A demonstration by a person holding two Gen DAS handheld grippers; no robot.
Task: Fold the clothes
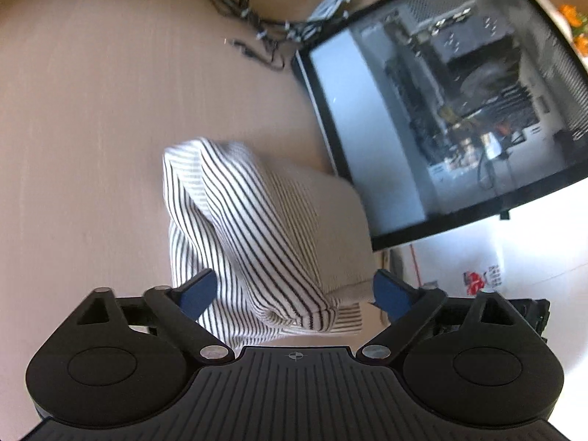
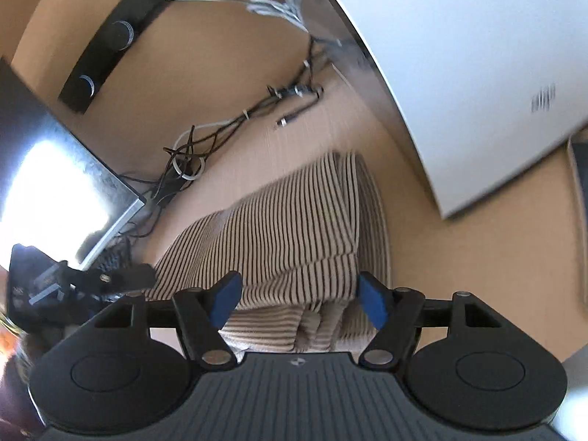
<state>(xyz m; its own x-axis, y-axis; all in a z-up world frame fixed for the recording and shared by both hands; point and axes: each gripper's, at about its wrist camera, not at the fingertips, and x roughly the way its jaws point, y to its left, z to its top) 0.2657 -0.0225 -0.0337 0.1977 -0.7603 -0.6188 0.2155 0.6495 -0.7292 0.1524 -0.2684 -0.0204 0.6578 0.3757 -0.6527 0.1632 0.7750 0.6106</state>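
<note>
Finishing the fold: striped garment (image 1: 264,228) sits bundled on the tan counter (image 1: 92,128), mostly folded by my read, maybe a last tuck left.
I see both left tongs (image 1: 294,290) and right tongs (image 2: 299,297) spread wide, blue pads clear of the cloth, gripping nothing. Soft ribbed knit, thin dark stripes on cream, lumpy layered block. Glass-sided computer case (image 1: 441,110) at 2 o'clock, cables (image 1: 242,11) at 12.
</note>
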